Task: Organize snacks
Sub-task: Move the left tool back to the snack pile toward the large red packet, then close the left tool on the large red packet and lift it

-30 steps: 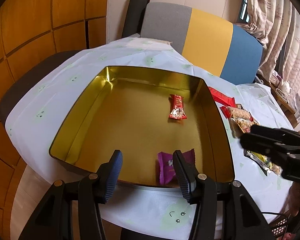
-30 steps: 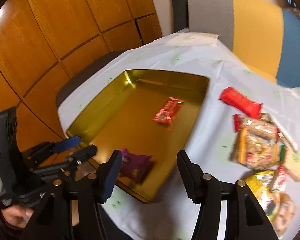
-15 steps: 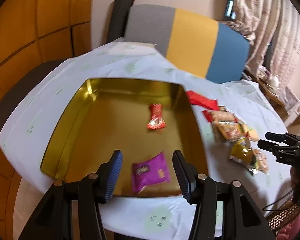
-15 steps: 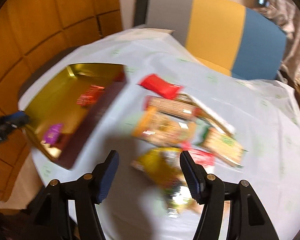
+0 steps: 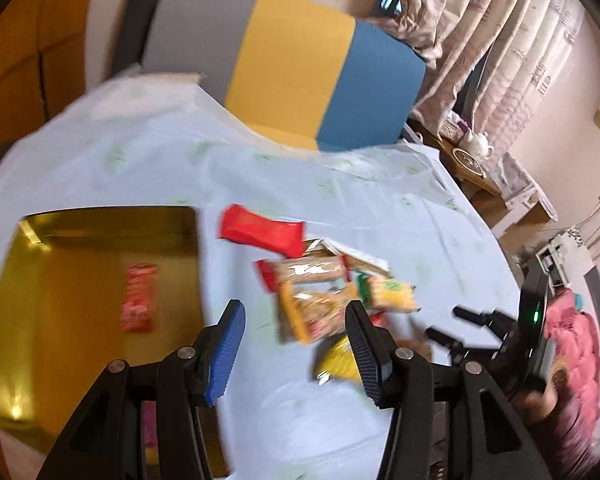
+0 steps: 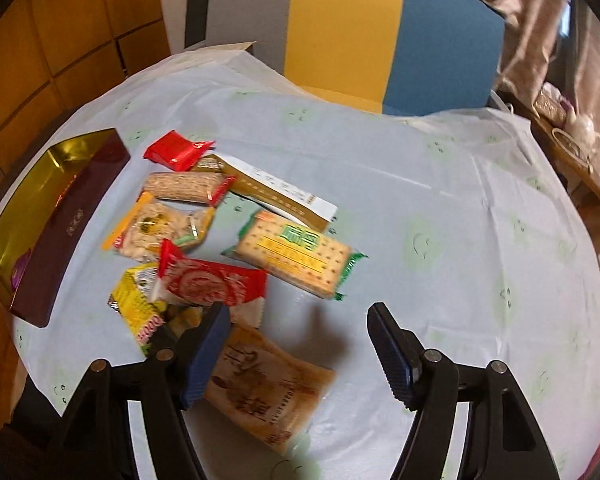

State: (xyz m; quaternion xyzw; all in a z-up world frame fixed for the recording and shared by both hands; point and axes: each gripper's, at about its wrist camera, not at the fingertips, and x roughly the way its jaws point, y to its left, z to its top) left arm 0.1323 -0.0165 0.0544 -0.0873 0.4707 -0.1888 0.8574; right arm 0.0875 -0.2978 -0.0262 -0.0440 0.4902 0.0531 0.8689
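the snacks lay in a loose heap on the pale tablecloth, just beside the tin, which was gold inside with dark maroon walls. nearest the tin sat a red wrapper, a clear-wrapped grain bar with red ends and an orange-edged bag of pale pieces. a long olive and white packet ran slantwise behind a green-ended cracker pack. a red and white pouch overlapped a yellow packet, and a brown printed bag lay closest to the camera. inside the tin a small red sweet rested on the gold floor, with a purple wrapper at its near end.

the right gripper hung over the brown bag, its jaws opening, pressing on nothing. the left gripper hovered between tin and heap, jaws apart and empty.
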